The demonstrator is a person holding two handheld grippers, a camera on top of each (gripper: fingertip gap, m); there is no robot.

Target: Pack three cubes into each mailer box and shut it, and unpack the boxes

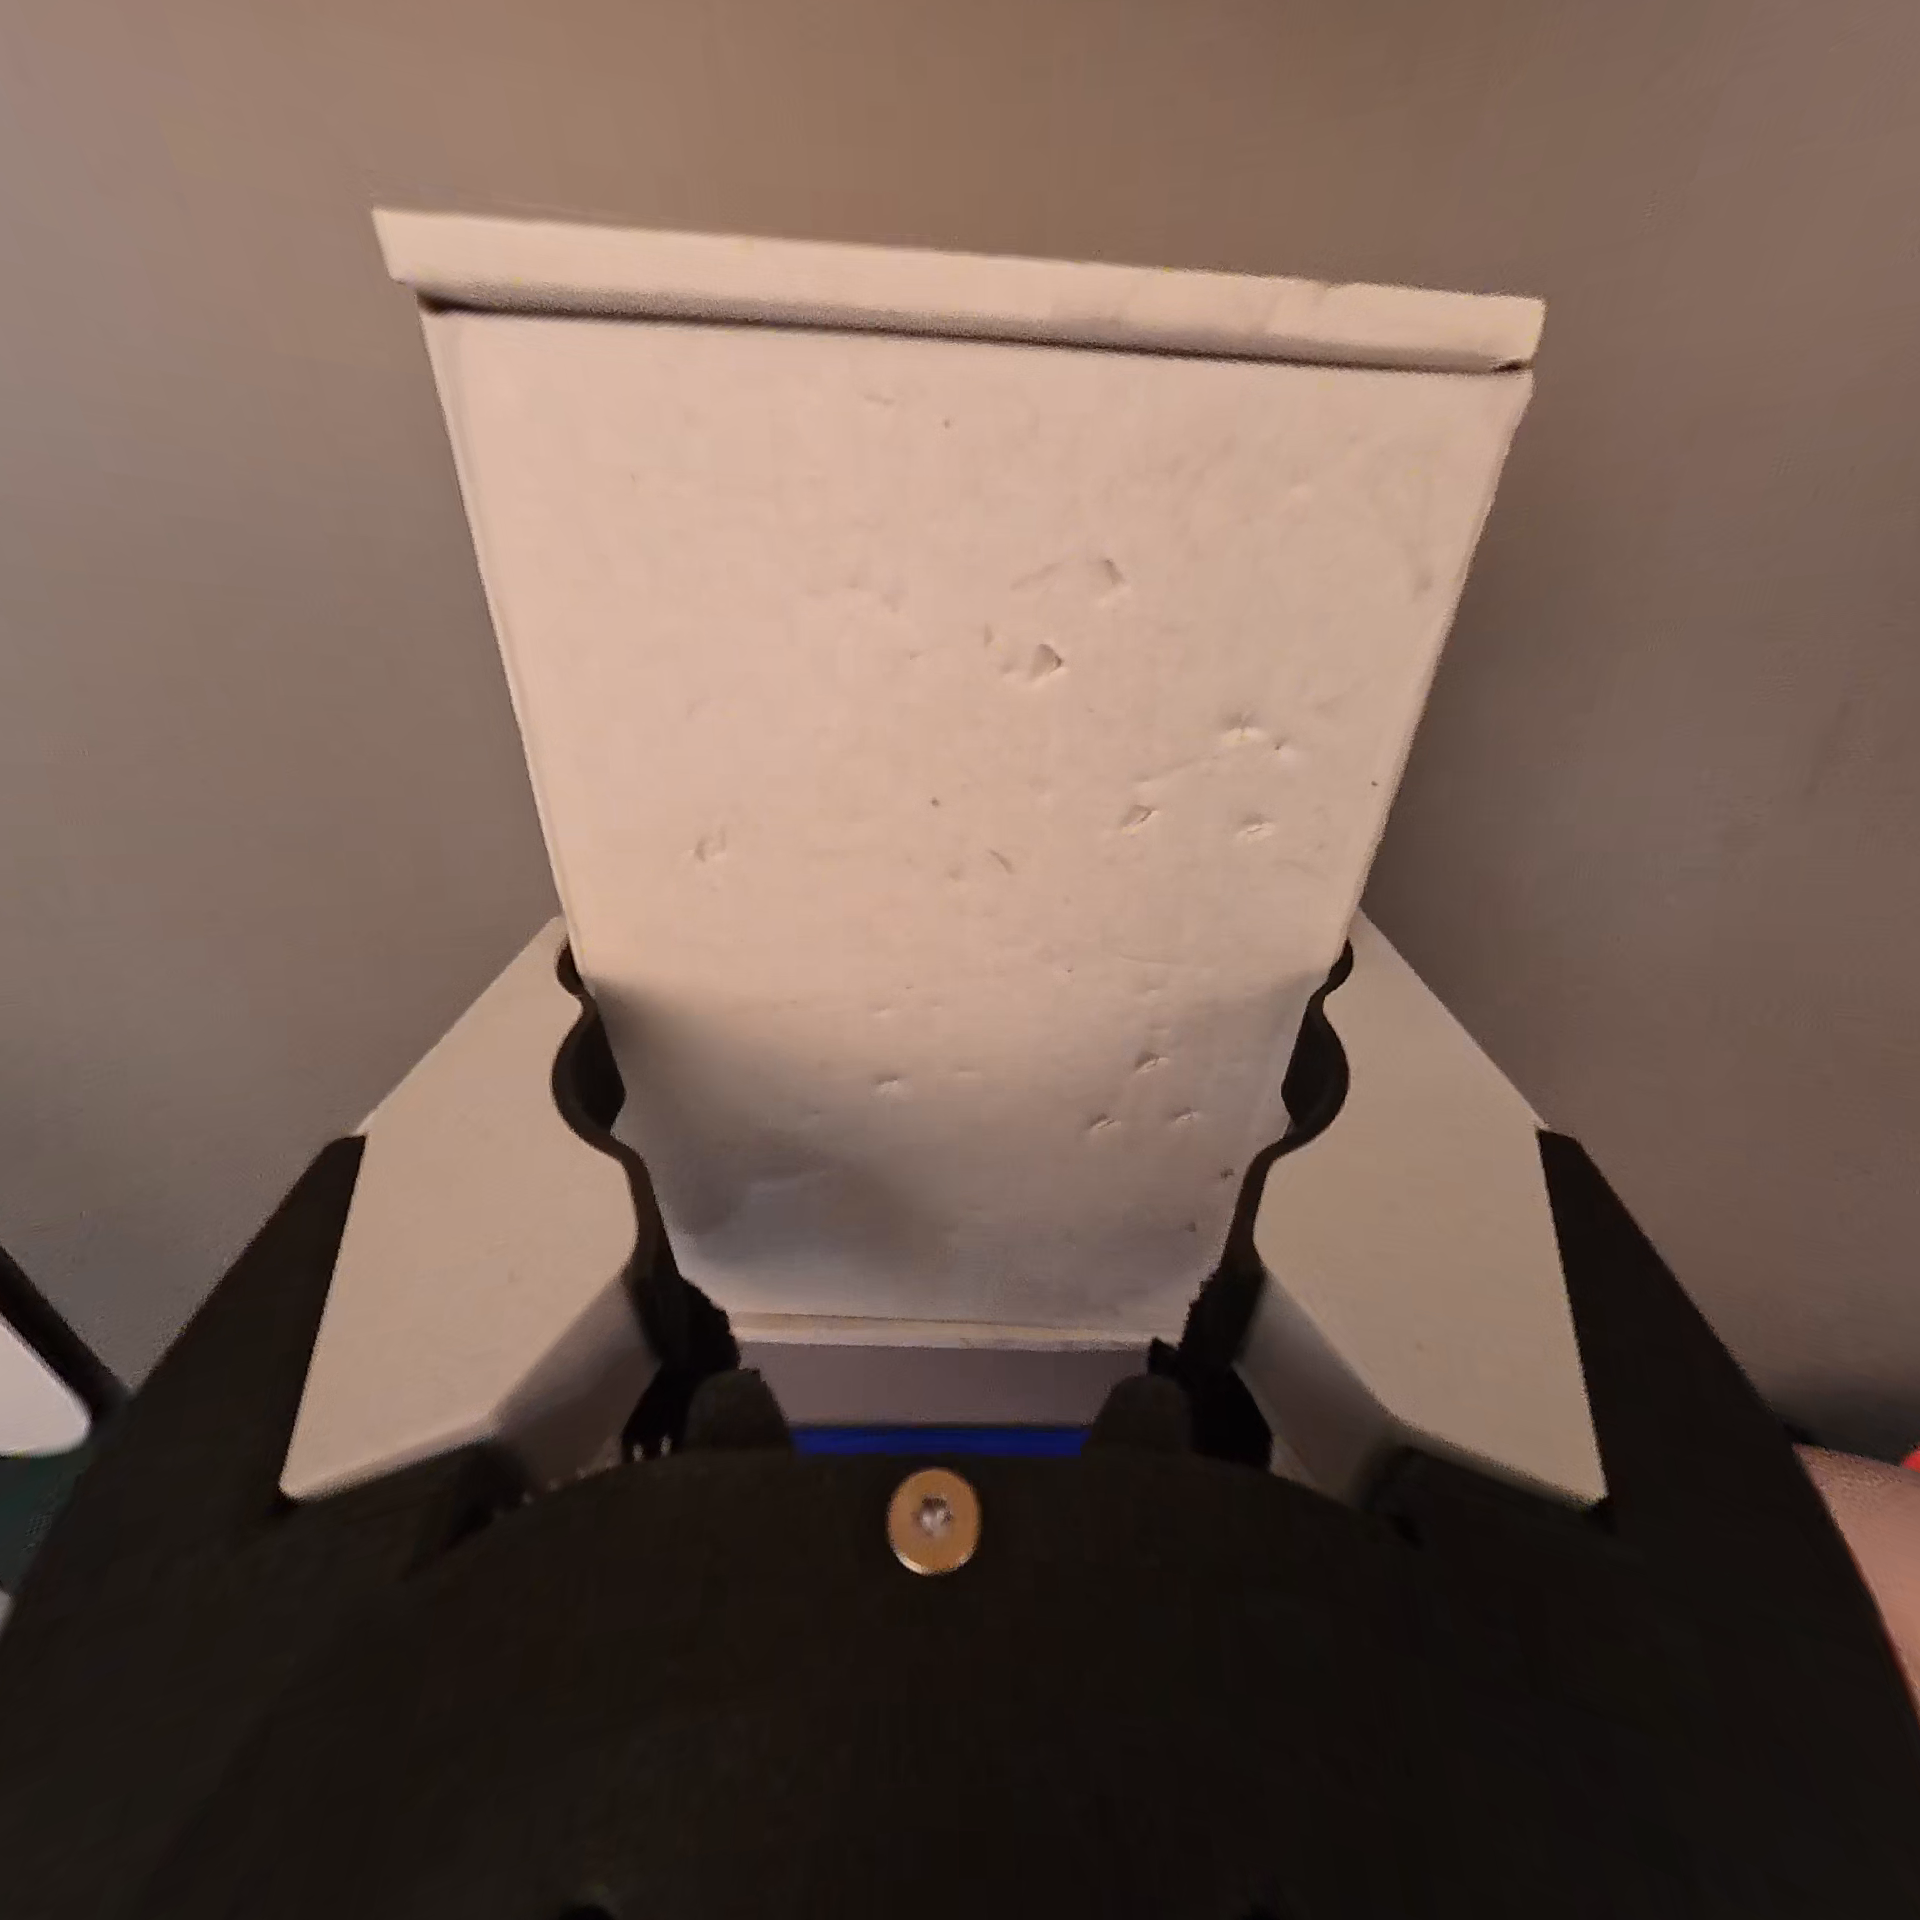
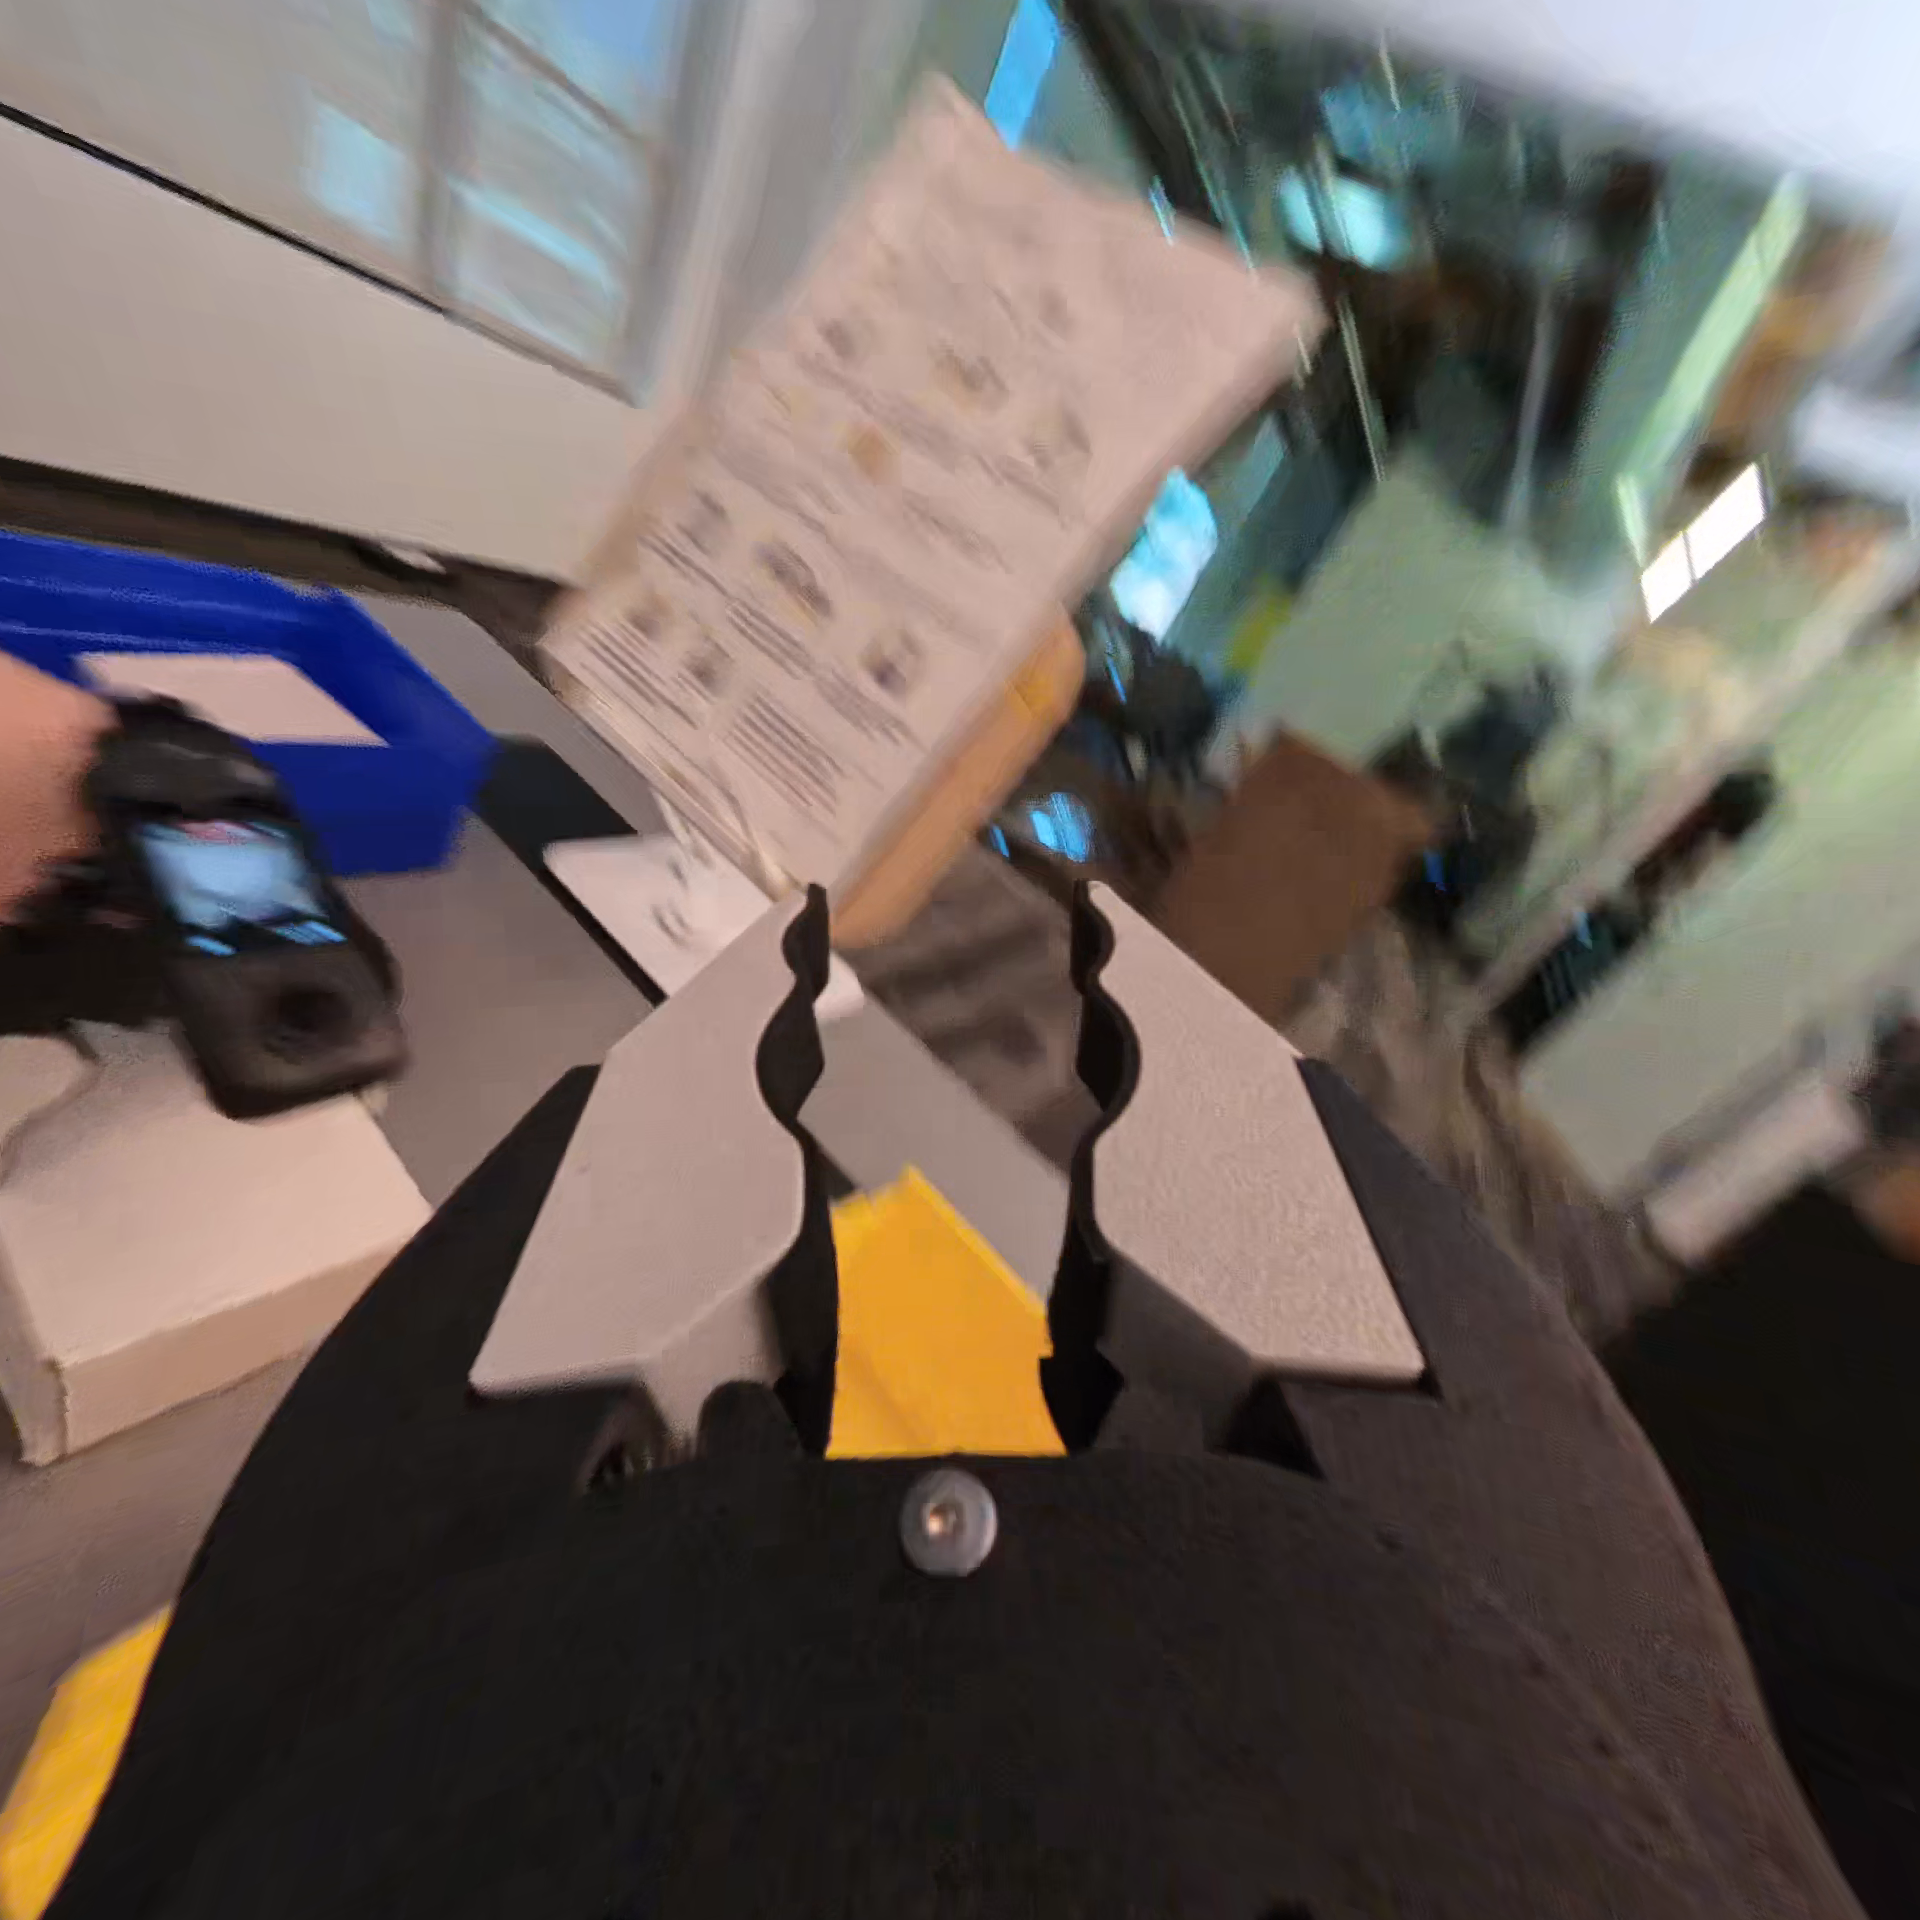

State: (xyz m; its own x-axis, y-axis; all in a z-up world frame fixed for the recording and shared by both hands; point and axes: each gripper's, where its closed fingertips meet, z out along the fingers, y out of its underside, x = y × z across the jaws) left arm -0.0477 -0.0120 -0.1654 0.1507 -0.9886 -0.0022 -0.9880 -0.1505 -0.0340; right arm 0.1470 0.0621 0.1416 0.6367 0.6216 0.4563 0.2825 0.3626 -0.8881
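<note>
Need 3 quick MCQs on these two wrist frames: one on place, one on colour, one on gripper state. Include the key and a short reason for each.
1. In the left wrist view, where is the white mailer box?
A. Between the fingers of the left hand-held gripper
B. Inside a blue bin
C. On top of a yellow cube

2. What colour is the cube at the right hand-held gripper?
A. Red
B. Green
C. Yellow

3. What state is the right hand-held gripper in?
A. Open and empty
B. Shut on the cube
C. Out of view

Key:
1. A, a finger sits at each side edge of the box panel.
2. C, the block filling the gap is plainly yellow.
3. B, the cube sits sharp between the fingers while the background is blurred.
</note>
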